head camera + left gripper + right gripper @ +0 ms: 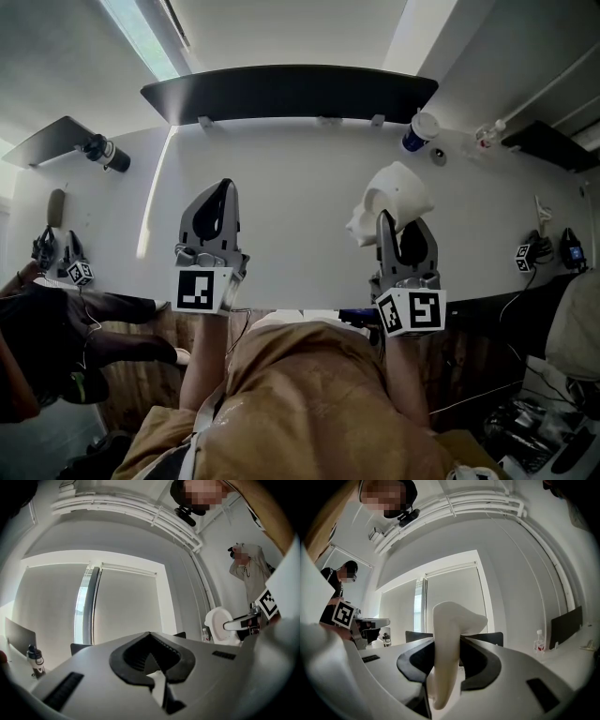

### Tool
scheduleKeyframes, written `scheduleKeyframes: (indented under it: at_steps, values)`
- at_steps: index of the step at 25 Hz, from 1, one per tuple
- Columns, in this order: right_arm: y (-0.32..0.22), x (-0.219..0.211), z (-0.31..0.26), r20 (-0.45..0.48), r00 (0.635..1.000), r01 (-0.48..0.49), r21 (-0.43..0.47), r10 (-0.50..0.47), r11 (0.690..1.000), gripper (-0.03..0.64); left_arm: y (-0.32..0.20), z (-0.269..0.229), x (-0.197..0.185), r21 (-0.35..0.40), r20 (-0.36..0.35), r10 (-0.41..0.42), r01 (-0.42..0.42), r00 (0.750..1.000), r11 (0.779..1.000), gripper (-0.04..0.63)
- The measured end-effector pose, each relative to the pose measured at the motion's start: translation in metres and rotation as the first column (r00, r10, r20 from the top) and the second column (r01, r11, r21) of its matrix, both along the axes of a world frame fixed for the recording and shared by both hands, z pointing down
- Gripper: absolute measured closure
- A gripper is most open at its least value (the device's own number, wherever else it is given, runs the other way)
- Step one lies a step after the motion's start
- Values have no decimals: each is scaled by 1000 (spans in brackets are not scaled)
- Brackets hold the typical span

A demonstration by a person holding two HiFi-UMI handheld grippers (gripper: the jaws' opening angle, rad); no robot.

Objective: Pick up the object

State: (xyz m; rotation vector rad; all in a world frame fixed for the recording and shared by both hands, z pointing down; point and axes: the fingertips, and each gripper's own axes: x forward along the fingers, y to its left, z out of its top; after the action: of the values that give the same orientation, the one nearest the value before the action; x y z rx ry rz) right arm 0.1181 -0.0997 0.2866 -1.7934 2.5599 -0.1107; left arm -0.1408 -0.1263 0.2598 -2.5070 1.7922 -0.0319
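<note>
My right gripper (403,230) is clamped on the thin wall of the white object (394,192) over the right part of the tabletop (291,178), my left gripper (220,192) is closed and empty, and I judge this shell light, stiff, maybe slippery.

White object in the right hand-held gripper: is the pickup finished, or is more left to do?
Mostly done. The right hand-held gripper is clamped on the white object, which looks raised above the table. The left hand-held gripper is shut and empty. Nothing obvious is left except perhaps carrying the object somewhere.
</note>
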Motion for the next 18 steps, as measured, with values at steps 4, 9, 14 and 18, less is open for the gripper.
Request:
scheduleKeyframes:
  at_steps: [4,9,14,18]
  values:
    - [-2,-3,0,-10,1000,7,3,-7,1000,469,-1,1,1,-2,-1,4,-4,1000,1000,591]
    - [-3,-7,1,-16,1000,11,7,-11,1000,469,-1,4,-1,-10,-3,2,-2,1000,1000,591]
    - [-3,-9,1,-28,1000,14,12,-13,1000,469,-1,5,-2,-8,-4,-1,1,1000,1000,591]
    - [-4,-9,1,-26,1000,15,13,-14,1000,469,-2,6,-2,-13,-5,-3,2,1000,1000,591]
